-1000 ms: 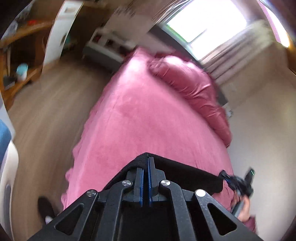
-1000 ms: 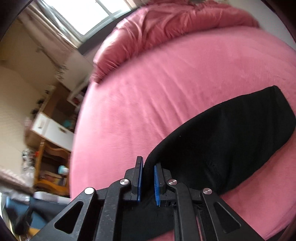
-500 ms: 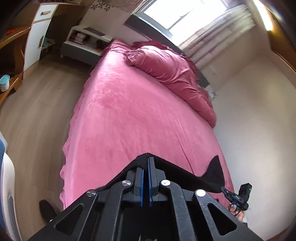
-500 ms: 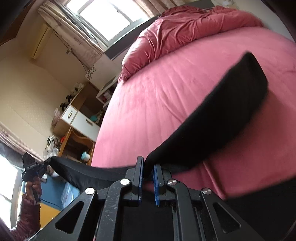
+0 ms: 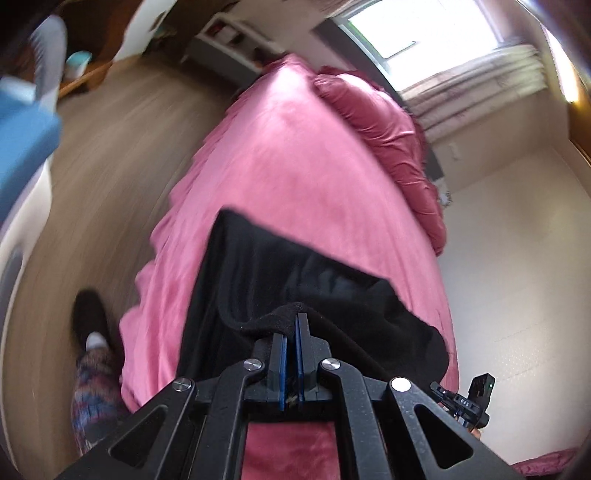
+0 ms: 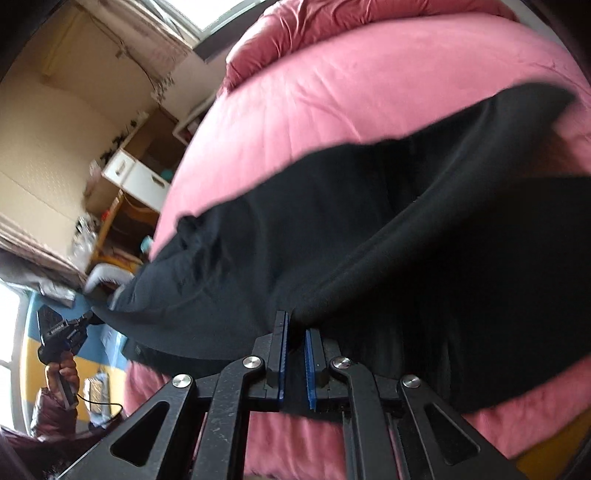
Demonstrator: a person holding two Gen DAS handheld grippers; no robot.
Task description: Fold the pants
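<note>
Black pants point(image 5: 295, 280) lie spread across the near end of a pink bed point(image 5: 295, 166). My left gripper point(image 5: 292, 317) is shut on a bunched black edge of the pants. In the right wrist view the pants point(image 6: 369, 229) stretch wide over the bed point(image 6: 332, 92), and my right gripper point(image 6: 294, 325) is shut on their near edge, the cloth pinched between the blue pads. The left gripper point(image 6: 86, 317), held by a hand, shows at the far left of that view, gripping the other end of the cloth. The right gripper's body point(image 5: 469, 402) shows low right in the left wrist view.
A crumpled pink duvet point(image 5: 388, 122) lies along the bed's far side under a window point(image 5: 424, 26). Wooden floor point(image 5: 110, 166) runs left of the bed, where a person's foot point(image 5: 88, 321) stands. A white drawer unit point(image 6: 136, 177) and wooden shelves stand by the wall.
Both grippers have swung down toward the bed with the pants. The cloth, hanging in the air half a second ago, now lies spread over the bed's near end.
</note>
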